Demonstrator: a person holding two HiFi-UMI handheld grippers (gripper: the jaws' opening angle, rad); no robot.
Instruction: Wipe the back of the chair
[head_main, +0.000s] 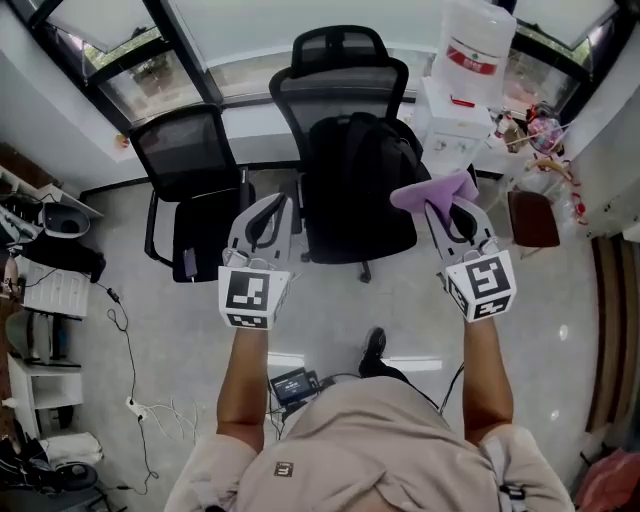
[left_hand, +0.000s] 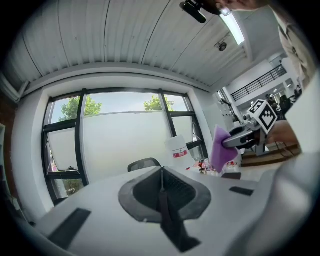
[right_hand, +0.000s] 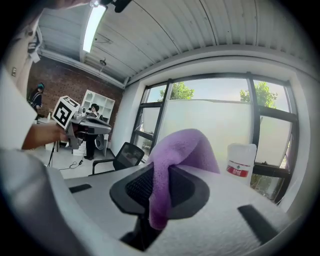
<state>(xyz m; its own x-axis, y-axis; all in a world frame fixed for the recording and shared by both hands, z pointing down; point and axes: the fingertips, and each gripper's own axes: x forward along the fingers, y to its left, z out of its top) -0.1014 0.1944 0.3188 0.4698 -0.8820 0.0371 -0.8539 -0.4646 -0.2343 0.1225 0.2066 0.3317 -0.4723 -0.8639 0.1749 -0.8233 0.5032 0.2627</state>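
Note:
The black mesh office chair (head_main: 340, 95) with a headrest stands ahead of me by the window, its back facing away, and a black bag (head_main: 355, 185) sits on its seat. My right gripper (head_main: 447, 205) is held up near the chair's right side, shut on a purple cloth (head_main: 435, 190). In the right gripper view the cloth (right_hand: 172, 165) drapes over the jaws of my right gripper (right_hand: 160, 172). My left gripper (head_main: 268, 208) hovers by the chair's left side, shut with nothing in it. In the left gripper view my left gripper (left_hand: 161, 176) has its jaws together, with the cloth (left_hand: 220, 149) off to the right.
A second black chair (head_main: 190, 185) with armrests stands left of the first. A water dispenser with a large bottle (head_main: 470, 55) is at the right by the window. Cluttered shelves (head_main: 40, 300) line the left wall and cables (head_main: 130, 350) lie on the floor.

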